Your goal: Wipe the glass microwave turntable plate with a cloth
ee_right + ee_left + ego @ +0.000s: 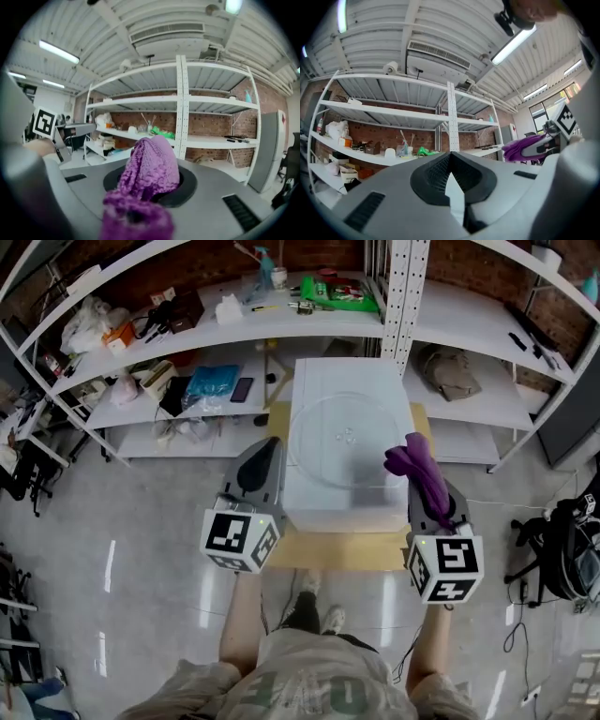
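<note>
Ahead of me stands the metal shelving (281,329). In front of it is a wooden table (323,554) carrying a white box (337,507). The glass turntable plate (347,437) lies flat on top of the box, untouched and apart from both tools.

My worry is the plate. It looks smooth and sits loose, so a hard sideways wipe with nothing bracing it could skate it toward the box edge. The purple cloth (414,465) is bunched and may be only lightly pinched, so a snag might drag it free.

My right tool (424,486) is clenched on that cloth, which bulges above its nose. My left tool (262,454) is closed on nothing. I hold both at the box's near edge, well apart, noses tipped up toward the shelves.
</note>
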Tool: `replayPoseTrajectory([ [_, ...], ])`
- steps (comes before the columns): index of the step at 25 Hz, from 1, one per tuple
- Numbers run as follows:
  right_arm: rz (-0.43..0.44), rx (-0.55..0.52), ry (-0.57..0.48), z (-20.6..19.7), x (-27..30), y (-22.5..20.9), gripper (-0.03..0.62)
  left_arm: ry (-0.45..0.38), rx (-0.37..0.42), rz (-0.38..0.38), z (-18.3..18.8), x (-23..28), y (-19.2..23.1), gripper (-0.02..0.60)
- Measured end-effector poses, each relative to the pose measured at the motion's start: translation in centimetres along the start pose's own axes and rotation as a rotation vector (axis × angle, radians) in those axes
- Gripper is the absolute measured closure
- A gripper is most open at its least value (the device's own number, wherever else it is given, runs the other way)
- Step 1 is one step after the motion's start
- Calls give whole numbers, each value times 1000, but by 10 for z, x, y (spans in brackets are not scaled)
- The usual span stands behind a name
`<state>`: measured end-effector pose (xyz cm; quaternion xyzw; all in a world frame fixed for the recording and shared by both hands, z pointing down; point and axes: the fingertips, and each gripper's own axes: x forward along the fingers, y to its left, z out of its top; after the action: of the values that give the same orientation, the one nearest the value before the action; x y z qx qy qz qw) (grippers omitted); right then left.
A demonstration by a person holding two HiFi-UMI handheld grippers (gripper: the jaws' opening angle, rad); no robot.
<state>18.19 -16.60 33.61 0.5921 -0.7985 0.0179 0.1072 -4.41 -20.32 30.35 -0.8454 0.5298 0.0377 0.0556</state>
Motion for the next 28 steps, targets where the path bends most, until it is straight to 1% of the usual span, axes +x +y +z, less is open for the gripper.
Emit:
replayPoseTrajectory([
  [2,34,76,-98,3,-29,7,537,-51,-12,12,15,-34,-12,579],
  [4,50,131,-147,1,-50,10,537,-80,-24,15,25,-57,-21,578],
  [6,54,146,-153,-6,-65,17,537,-95,-27,6,33,-72,-29,578],
  [11,31,90,-117,-33,-103,41,537,-149,19,-8,45,-113,-52,579],
  [13,33,104,-102,-41,-120,54,537,-145,12,-25,44,-135,-61,579],
  [16,34,113,-85,-45,-150,78,537,-130,-19,-34,40,-180,-72,578],
  [18,39,117,-90,-44,-176,101,537,-127,-45,-37,41,-217,-79,578],
  [22,74,167,-93,-46,-236,149,537,-98,-90,-54,37,-285,-95,578],
  [25,77,140,-70,-47,-275,169,537,-78,-116,-75,36,-322,-110,579],
  [28,87,103,-70,-43,-306,180,537,-70,-109,-67,39,-355,-117,578],
])
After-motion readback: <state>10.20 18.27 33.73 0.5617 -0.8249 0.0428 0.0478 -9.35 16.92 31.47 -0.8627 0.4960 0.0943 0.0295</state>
